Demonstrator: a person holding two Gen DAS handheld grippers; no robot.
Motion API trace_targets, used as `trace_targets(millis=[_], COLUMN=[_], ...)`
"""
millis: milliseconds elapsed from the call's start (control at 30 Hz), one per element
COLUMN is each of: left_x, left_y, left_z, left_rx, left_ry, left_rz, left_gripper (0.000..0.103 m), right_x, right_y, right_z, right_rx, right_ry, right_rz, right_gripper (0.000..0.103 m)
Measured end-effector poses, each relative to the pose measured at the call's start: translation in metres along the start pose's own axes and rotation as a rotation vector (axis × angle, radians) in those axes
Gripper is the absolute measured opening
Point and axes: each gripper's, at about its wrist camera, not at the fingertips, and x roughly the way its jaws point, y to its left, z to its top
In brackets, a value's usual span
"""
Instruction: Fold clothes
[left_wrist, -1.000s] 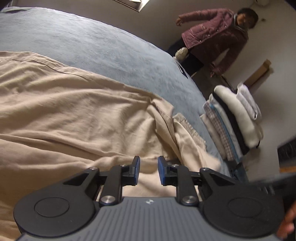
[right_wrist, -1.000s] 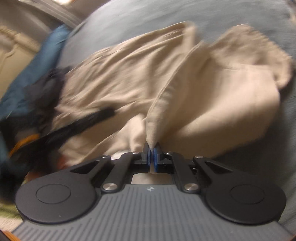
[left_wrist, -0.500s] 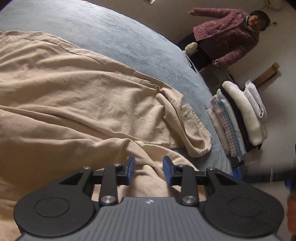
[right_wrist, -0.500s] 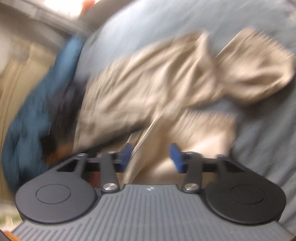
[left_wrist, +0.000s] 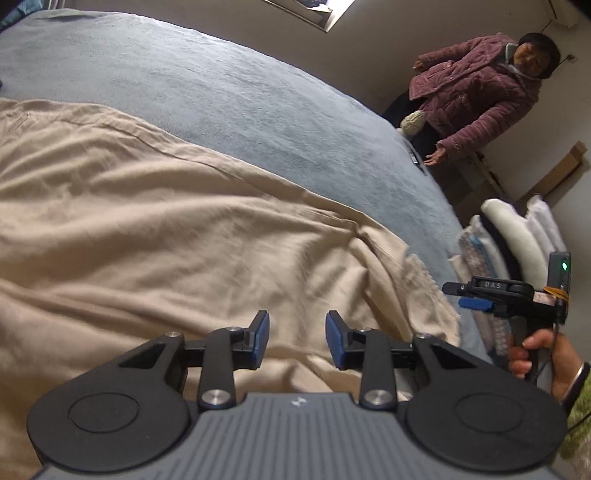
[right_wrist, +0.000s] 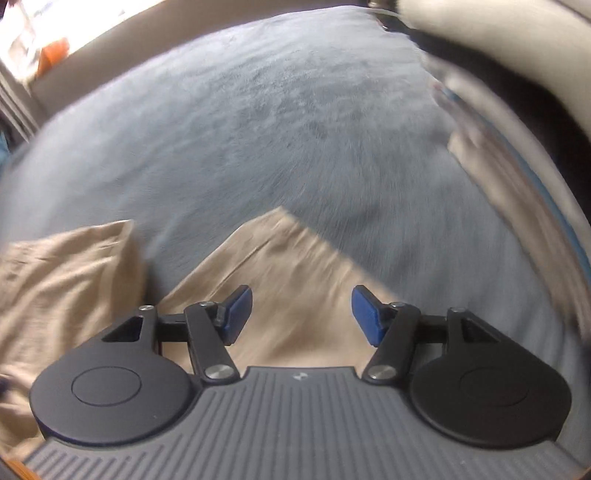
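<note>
Lettering "DAS" on right hand-held gripper (left_wrist: 476, 297); it and left hand-held gripper (left_wrist: 297, 338) spread, empty, over beige garment (left_wrist: 166, 229).

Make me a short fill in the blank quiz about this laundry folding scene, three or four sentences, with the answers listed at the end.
1. The beige garment lies spread on a ____ blanket.
2. The left gripper has its jaws ____, with nothing between them.
3. The right gripper has ____ pads on its fingers.
4. The stack of folded clothes sits at the blanket's edge, near a bystander in a ____ quilted jacket.

Answers: blue; open; blue; purple
</note>
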Motion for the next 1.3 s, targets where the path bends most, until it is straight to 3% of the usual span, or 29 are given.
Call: trace_targets(millis=[200,333,533,633,700,767,833,967,1067,1167,1300], left_x=[0.04,0.072,0.107,0.114,0.119,0.122,0.121,0.12,0.12,0.119,0.118], left_y=[0.001,0.003,0.004,0.003,0.003,0.003,0.002,0.001,0.001,0.0,0.001], left_z=[0.027,0.047,0.065,0.067,0.068,0.068,0.067,0.066,0.066,0.066,0.067], left_rx=[0.047,0.086,0.121,0.122,0.123,0.127,0.134,0.128,0.12,0.117,0.111], left_ry=[0.014,0.008,0.005,0.0,-0.003,-0.007,-0.012,-0.02,-0.024,-0.027,-0.036], left_rz=[0.061,0.099,0.142,0.155,0.164,0.172,0.179,0.192,0.203,0.218,0.239], left_gripper=[0.033,0.034,0.033,0.033,0.033,0.033,0.033,0.033,0.032,0.031,0.029], right_x=[0.057,0.071,0.075,0.081,0.085,0.082,0.077,0.047,0.031,0.029,0.041], right_y=[-0.007,-0.009,-0.01,-0.006,0.003,0.011,0.018,0.016,-0.003,-0.021,-0.029], right_z=[0.04,0.054,0.063,0.059,0.053,0.052,0.054,0.065,0.077,0.084,0.083], right_rx=[-0.143,-0.18,-0.19,-0.215,-0.285,-0.323,-0.335,-0.314,-0.238,-0.19,-0.223], right_ry=[0.022,0.048,0.041,0.091,0.105,0.092,0.074,-0.074,-0.169,-0.187,-0.174], right_rz=[0.009,0.098,0.209,0.236,0.203,0.172,0.152,0.052,-0.07,-0.175,-0.291], right_gripper=[0.067,0.067,0.063,0.057,0.05,0.02,0.005,0.005,0.005,0.005,0.005])
